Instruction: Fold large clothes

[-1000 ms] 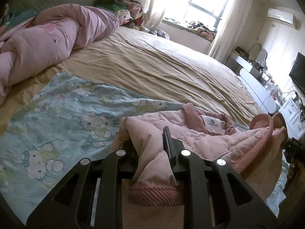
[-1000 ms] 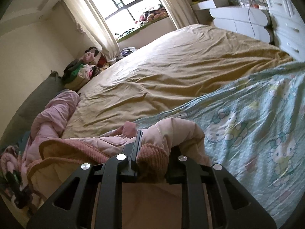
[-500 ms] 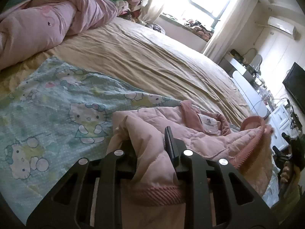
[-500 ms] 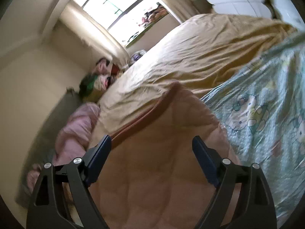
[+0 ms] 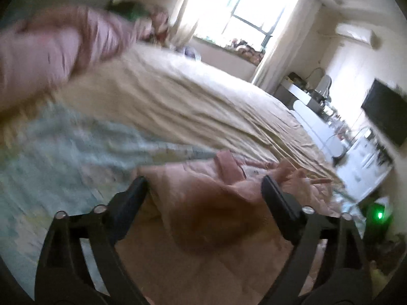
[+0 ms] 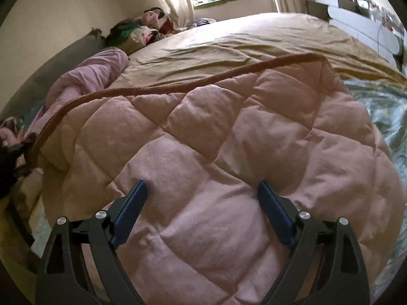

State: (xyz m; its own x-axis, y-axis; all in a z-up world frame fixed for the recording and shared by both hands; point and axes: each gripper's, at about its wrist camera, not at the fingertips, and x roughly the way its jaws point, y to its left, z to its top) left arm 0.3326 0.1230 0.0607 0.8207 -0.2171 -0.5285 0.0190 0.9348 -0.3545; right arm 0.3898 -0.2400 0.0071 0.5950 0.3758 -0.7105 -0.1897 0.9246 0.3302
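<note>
The pale pink quilted padded jacket with its darker ribbed trim (image 6: 229, 152) lies on the bed, its smooth quilted back facing up and a corded hem edge running across the far side. It rests partly on the light blue cartoon-print sheet (image 6: 381, 106), which is spread over the tan bedspread (image 6: 241, 43). I judge one fold to be laid down: the garment looks doubled into a rough block, but puffy and uneven, so flattening and at least one more fold seem left. My right gripper (image 6: 202, 190) hovers over the jacket, jaws spread wide, nothing pinched. My left gripper (image 5: 203, 185) has just been opening; the blurred view shows jacket cloth between its jaws, but the pads stand clear of it. A rumpled pink duvet (image 6: 94, 76) lies well apart near the wall.
</note>
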